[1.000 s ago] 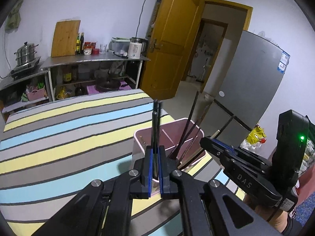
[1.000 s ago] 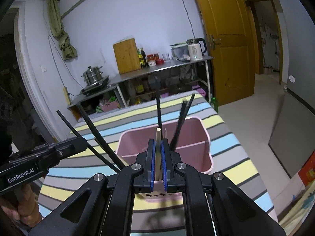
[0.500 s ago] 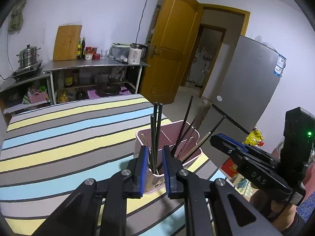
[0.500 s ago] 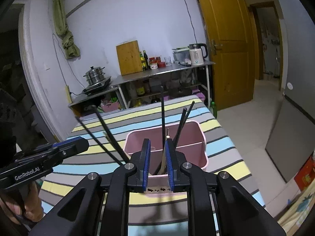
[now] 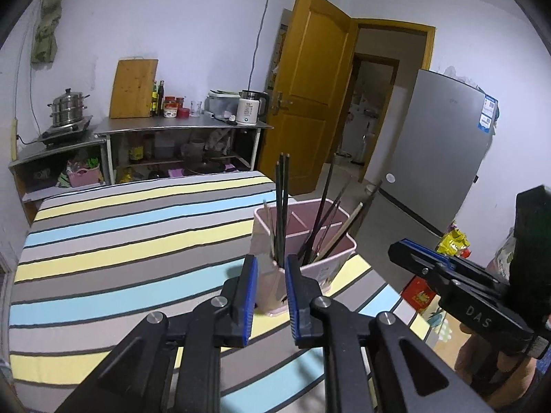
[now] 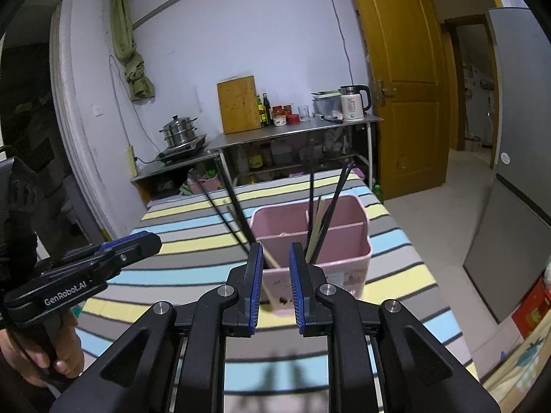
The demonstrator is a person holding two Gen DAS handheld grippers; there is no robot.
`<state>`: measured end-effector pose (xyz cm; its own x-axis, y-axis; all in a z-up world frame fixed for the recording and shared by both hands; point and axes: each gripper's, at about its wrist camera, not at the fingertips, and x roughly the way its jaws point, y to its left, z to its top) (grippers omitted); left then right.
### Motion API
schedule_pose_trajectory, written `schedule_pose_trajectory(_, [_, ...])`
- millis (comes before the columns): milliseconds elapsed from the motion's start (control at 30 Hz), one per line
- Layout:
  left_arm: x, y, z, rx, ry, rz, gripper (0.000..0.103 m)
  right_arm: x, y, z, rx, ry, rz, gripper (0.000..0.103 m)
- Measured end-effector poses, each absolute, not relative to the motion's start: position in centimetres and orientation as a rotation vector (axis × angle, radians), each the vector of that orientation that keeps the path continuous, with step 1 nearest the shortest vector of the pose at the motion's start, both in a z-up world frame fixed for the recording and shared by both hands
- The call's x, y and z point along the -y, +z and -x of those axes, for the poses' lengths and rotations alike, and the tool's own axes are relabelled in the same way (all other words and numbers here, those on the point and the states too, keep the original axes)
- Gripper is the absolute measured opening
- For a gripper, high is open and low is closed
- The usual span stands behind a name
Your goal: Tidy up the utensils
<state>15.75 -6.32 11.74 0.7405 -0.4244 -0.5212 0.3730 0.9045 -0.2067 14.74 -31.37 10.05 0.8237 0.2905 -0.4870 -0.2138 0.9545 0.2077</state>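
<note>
- In the right wrist view, the left gripper (image 6: 151,241) enters at 9 o'clock, and only one side of its tip shows; its body reads "GenRobot.AI". A hand (image 6: 38,354) grips the handle, cut off by the frame edge.
- In its own view, the left gripper (image 5: 269,277) has its jaws apart with nothing between the blue pads.
- The pink utensil holder (image 5: 335,265) stands on the striped tablecloth (image 5: 120,241) at the table's 3 o'clock edge. Black chopsticks (image 5: 281,206) and a wooden chopstick (image 5: 339,235) stand in its compartments, their lower ends hidden by the walls.
- The right gripper (image 6: 275,272) also has its jaws apart, clamping nothing. A wooden chopstick (image 6: 268,256) passes behind its left pad.
- At 4 o'clock in the left wrist view, the right gripper reads "DAS".
- The refrigerator (image 5: 440,158) carries a blue label, too small to read.
</note>
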Motion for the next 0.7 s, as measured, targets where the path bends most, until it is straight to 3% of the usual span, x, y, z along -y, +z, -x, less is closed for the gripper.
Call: schedule_pose_trajectory(700, [4.3, 5.1, -8.2, -0.564, -0.394, 0.058, 0.016, 29.1, 4.2, -8.0, -0.557, 0.233, -0.049, 0.017])
